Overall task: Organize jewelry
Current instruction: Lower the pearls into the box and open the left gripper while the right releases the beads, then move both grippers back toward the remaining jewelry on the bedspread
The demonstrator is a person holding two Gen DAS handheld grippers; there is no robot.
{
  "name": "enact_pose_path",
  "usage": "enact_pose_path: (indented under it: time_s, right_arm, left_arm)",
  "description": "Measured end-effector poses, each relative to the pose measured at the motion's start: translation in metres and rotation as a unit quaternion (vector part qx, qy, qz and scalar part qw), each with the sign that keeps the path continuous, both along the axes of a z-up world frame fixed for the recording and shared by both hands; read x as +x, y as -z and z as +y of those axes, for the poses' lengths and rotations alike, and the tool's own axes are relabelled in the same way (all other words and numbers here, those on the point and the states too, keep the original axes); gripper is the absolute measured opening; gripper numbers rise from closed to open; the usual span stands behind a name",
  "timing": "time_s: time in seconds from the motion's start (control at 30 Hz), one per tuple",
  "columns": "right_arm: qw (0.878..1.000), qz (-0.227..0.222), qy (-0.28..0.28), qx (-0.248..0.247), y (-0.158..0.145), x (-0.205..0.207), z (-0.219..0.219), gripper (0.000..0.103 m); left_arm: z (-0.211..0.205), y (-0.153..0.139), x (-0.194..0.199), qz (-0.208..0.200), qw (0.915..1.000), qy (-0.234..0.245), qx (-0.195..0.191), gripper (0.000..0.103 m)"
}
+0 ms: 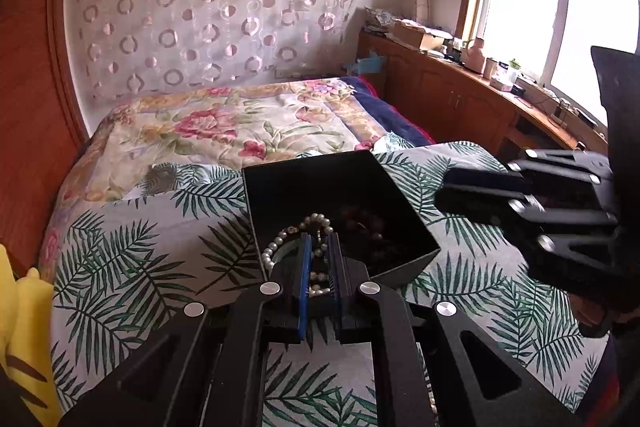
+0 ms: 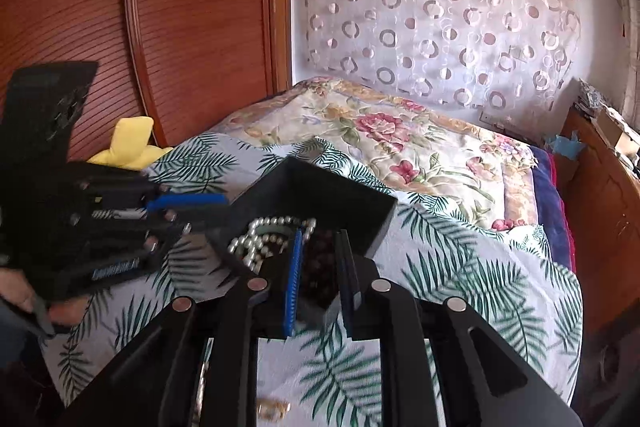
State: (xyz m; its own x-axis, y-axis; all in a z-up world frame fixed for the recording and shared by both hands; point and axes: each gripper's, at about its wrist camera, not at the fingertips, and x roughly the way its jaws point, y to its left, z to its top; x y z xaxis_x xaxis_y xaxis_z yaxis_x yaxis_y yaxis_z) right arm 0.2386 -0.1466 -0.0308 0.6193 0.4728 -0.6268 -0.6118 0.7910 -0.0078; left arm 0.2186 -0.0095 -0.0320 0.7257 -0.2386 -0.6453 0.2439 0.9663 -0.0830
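Left view, left claw: its two fingers are sitting close together and pinching the pearl necklace at the near edge of the black box.
Left view, pearl necklace: it is hanging half in the box and half over the edge.
Left view, dark beads: they are lying inside the box.
Left view, right claw: it is hovering beside the box; cannot tell if it is open.
Right view, right claw: it is sitting a little open over the box corner, holding nothing.
Right view, box: it is resting on the leaf cloth on the bed.
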Motion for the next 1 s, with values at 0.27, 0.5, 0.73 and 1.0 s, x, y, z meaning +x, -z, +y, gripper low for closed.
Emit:
enact_pose_path:
  time_s: [0.27,0.5,0.73,1.0]
  right_arm:
    - [1.0,0.013,0.0,0.022,0.014,-0.052,-0.038,0.019]
    - [0.999,0.043,-0.019,0.009,0.041,-0.09,-0.053,0.019]
    - [0.996,0.076,-0.025,-0.024,0.073,-0.109,-0.055,0.031]
    - [0.994,0.085,-0.039,-0.061,0.087,-0.114,-0.046,0.032]
  left_arm:
    - [0.0,-0.004,-0.034,-0.025,0.9997,-0.003,-0.004,0.071]
    - [0.012,0.009,-0.08,-0.031,0.9993,-0.011,-0.021,0.088]
    - [0.027,0.025,-0.109,-0.006,0.9997,-0.02,-0.016,0.093]
    - [0.038,0.038,-0.138,0.008,0.9996,-0.027,-0.007,0.093]
